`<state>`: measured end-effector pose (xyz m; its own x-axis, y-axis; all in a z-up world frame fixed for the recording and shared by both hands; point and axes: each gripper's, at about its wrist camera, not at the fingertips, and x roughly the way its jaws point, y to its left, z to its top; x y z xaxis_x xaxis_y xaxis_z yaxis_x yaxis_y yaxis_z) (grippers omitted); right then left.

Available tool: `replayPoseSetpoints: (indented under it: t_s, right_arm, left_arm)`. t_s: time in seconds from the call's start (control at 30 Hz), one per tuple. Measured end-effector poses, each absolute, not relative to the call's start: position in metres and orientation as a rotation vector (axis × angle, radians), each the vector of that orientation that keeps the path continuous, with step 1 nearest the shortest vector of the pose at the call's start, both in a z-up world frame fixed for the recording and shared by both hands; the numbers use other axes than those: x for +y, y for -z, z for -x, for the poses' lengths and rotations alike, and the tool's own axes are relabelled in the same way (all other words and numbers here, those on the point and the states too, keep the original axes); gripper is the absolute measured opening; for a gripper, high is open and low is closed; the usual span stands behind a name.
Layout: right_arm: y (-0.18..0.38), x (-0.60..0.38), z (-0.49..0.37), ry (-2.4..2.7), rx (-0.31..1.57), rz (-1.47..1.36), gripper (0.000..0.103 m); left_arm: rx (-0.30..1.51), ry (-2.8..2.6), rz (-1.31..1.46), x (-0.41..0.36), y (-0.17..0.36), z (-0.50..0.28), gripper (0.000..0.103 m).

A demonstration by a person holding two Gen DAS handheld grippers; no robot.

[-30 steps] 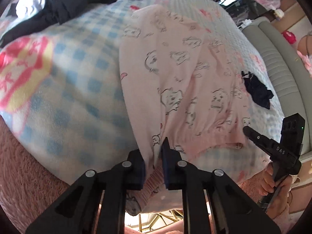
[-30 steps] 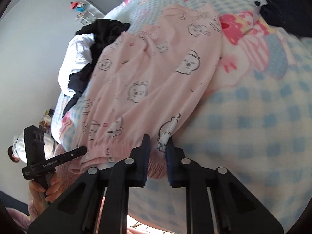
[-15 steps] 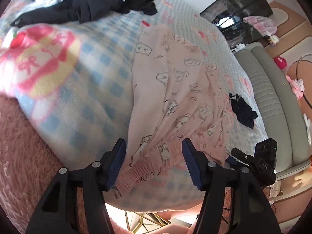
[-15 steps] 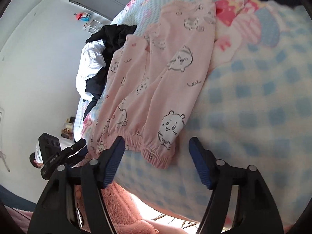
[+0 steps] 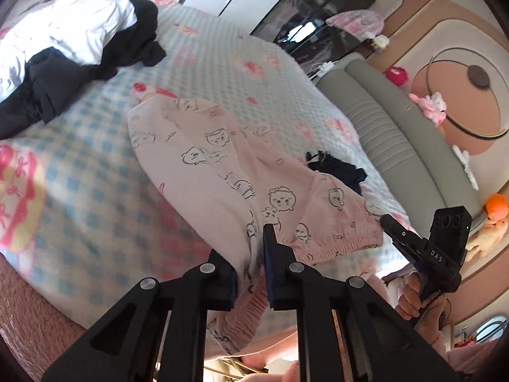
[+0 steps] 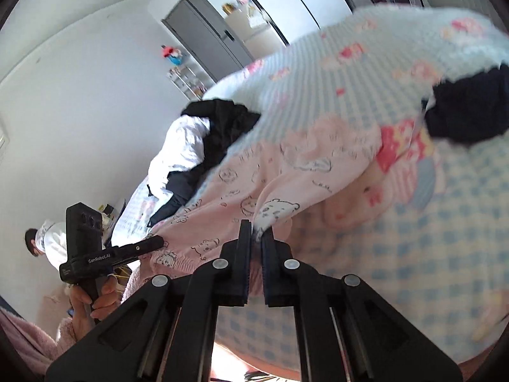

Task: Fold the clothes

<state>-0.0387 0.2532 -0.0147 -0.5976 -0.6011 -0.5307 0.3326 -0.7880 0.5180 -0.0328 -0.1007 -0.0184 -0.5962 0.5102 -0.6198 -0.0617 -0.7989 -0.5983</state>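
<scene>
In the left wrist view, the elastic hem of the pink pyjama garment (image 5: 222, 172) is pinched by the left gripper (image 5: 253, 254) at 6 o'clock; a dark pile (image 5: 95, 57) lies at 10 o'clock.

In the right wrist view, the same garment (bear-printed) is clamped by the right gripper (image 6: 257, 242), spread on the checked bedspread (image 6: 429, 238).

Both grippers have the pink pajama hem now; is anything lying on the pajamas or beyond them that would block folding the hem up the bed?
Nothing lies on the pink pajamas. The left gripper and right gripper are both shut on the hem. A small dark garment touches their right edge, and the black and white clothes pile sits beyond and left, apart.
</scene>
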Motion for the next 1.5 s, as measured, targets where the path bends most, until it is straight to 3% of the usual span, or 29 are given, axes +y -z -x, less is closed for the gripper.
replayPoseSetpoints:
  t_s: [0.1, 0.13, 0.17, 0.2, 0.27, 0.33, 0.4, 0.43, 0.6, 0.63, 0.67, 0.7, 0.77, 0.83, 0.9, 0.97, 1.0, 1.07, 1.1, 1.2, 1.5]
  right_arm:
    - [-0.007, 0.273, 0.009, 2.454, -0.459, -0.901, 0.004]
    - [-0.002, 0.280, 0.007, 2.465, -0.478, -0.939, 0.005]
    - [0.010, 0.286, 0.008, 2.456, -0.504, -1.002, 0.006]
    - [0.026, 0.293, 0.012, 2.427, -0.536, -1.078, 0.010]
    - [0.058, 0.297, 0.021, 2.355, -0.613, -1.226, 0.026]
    - [0.076, 0.291, 0.026, 2.273, -0.646, -1.253, 0.028]
    - [0.091, 0.281, 0.035, 2.209, -0.657, -1.274, 0.046]
    - [0.098, 0.274, 0.041, 2.186, -0.654, -1.283, 0.063]
    - [0.156, 0.236, 0.078, 2.085, -0.587, -1.471, 0.066]
    - [0.168, 0.228, 0.082, 2.070, -0.556, -1.508, 0.060]
    - [0.178, 0.220, 0.085, 2.058, -0.524, -1.539, 0.045]
    - [0.173, 0.215, 0.084, 2.086, -0.482, -1.515, 0.039]
    - [0.159, 0.214, 0.080, 2.122, -0.485, -1.448, 0.017]
    - [0.142, 0.225, 0.073, 2.148, -0.580, -1.355, 0.012]
    - [0.122, 0.235, 0.065, 2.170, -0.631, -1.258, 0.010]
    - [0.111, 0.242, 0.059, 2.168, -0.680, -1.183, 0.010]
    - [0.121, 0.240, 0.064, 2.141, -0.721, -1.210, 0.010]
    - [0.146, 0.225, 0.078, 2.088, -0.691, -1.347, 0.010]
    - [0.152, 0.217, 0.082, 2.135, -0.598, -1.416, 0.010]
    - [0.121, 0.220, 0.073, 2.167, -0.649, -1.266, 0.004]
    - [-0.012, 0.263, 0.018, 2.238, -0.713, -0.799, 0.004]
  left_arm:
    - [-0.831, -2.456, 1.215, -0.102, 0.028, 0.026, 0.027]
    - [-0.864, -2.476, 1.279, -0.105, 0.044, 0.027, 0.044]
    - [-0.909, -2.467, 1.360, -0.109, 0.061, 0.028, 0.048]
    - [-0.965, -2.430, 1.432, -0.114, 0.079, 0.028, 0.047]
    - [-1.066, -2.398, 1.499, -0.125, 0.102, 0.024, 0.047]
    - [-1.099, -2.416, 1.520, -0.134, 0.110, 0.020, 0.048]
    - [-1.095, -2.435, 1.517, -0.140, 0.112, 0.018, 0.051]
    - [-1.107, -2.406, 1.523, -0.140, 0.116, 0.020, 0.055]
    - [-1.121, -2.262, 1.561, -0.133, 0.139, 0.028, 0.063]
    - [-1.107, -2.274, 1.559, -0.131, 0.139, 0.028, 0.063]
    - [-1.095, -2.288, 1.547, -0.128, 0.139, 0.028, 0.062]
    - [-1.103, -2.307, 1.536, -0.126, 0.138, 0.025, 0.060]
    - [-1.106, -2.298, 1.488, -0.122, 0.134, 0.020, 0.054]
    - [-1.112, -2.266, 1.429, -0.118, 0.131, 0.016, 0.056]
    - [-1.140, -2.216, 1.419, -0.117, 0.135, 0.018, 0.066]
    - [-1.147, -2.195, 1.436, -0.114, 0.141, 0.023, 0.064]
    - [-1.089, -2.240, 1.472, -0.106, 0.141, 0.028, 0.060]
    - [-0.973, -2.325, 1.534, -0.092, 0.140, 0.039, 0.031]
    - [-0.961, -2.334, 1.484, -0.091, 0.127, 0.038, 0.029]
    - [-0.937, -2.349, 1.293, -0.090, 0.082, 0.031, 0.014]
    - [-0.915, -2.259, 0.744, -0.109, -0.050, -0.001, 0.013]
